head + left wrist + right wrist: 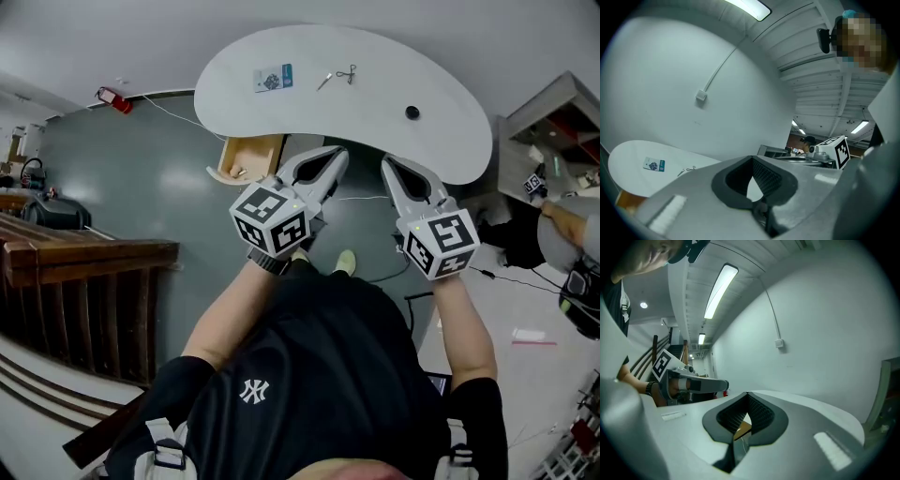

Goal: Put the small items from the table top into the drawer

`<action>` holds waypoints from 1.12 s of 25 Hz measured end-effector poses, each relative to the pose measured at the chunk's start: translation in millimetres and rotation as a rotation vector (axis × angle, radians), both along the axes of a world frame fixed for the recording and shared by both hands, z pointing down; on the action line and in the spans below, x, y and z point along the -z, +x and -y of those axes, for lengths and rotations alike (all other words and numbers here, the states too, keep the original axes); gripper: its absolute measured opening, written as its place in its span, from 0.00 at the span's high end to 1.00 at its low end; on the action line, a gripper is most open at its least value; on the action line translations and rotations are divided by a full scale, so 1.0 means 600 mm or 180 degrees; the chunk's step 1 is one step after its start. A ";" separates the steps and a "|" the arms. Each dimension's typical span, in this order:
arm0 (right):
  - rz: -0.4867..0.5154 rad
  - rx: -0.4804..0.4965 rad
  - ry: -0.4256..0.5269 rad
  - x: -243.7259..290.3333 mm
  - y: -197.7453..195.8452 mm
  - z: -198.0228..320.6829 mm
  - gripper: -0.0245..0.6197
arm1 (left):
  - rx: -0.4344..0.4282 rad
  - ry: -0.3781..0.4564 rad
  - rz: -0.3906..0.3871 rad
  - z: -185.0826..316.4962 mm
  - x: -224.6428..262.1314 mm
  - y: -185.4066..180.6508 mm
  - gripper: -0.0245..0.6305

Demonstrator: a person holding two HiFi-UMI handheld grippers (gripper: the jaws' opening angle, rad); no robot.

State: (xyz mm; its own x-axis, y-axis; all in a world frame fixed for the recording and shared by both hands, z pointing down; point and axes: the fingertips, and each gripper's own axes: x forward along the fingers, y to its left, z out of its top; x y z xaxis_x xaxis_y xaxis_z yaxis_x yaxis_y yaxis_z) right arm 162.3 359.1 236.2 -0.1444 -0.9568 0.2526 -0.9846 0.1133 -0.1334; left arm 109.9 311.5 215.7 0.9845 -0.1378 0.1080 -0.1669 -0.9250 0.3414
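– Three things on the white kidney-shaped table [281, 117]?
– Yes, none stowed. Left gripper [336, 156] and right gripper [388, 165] hang short of the table, jaws pressed together, empty. The wooden drawer [248, 155] is open under the table, its contents unclear. On top lie a blue-white card [273, 79], metal scissors [341, 74] and a black round button [412, 112].

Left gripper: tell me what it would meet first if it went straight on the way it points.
Probably the near edge of the white table, just right of the open wooden drawer. The left gripper, jaws together and empty, points there; its height against the tabletop is unclear.
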 end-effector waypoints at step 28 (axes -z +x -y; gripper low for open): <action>0.0032 -0.0771 -0.0388 -0.114 0.132 0.148 0.87 | -0.0735 0.0063 0.0095 0.147 -0.087 0.162 0.96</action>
State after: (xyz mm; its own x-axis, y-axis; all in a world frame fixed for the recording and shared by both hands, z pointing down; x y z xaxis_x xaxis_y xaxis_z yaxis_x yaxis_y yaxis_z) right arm 241.5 270.0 304.9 0.0819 -0.9264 0.3676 -0.9796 -0.1427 -0.1414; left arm 206.9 223.2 267.8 0.9866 0.0883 0.1371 0.0401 -0.9463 0.3207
